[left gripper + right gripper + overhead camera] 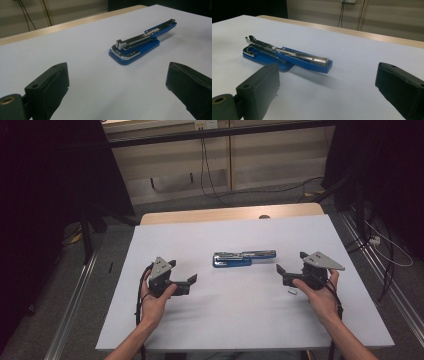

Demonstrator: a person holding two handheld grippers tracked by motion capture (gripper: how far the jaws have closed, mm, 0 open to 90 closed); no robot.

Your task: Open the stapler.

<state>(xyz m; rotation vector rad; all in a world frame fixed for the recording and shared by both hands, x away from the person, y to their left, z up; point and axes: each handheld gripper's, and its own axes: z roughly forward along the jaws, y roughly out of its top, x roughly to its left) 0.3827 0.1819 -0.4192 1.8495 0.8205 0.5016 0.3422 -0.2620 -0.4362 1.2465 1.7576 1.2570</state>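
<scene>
High view shows your left gripper (183,271) and right gripper (291,262) held just above the white table (240,315), both with jaws spread wide and gripping nothing. Between them, slightly farther from you, lies the blue plastic stapler with a chrome metal top (243,258), flat on the table. A small white scrap (293,291) sits near your right hand (320,295).

A: Table (235,320) surface bare between the left gripper (184,272) and the stapler (243,258)?
B: Yes, also from the right gripper (291,263). Sole obstruction: a small white piece (293,291) near the right edge, just beside that gripper.
</scene>
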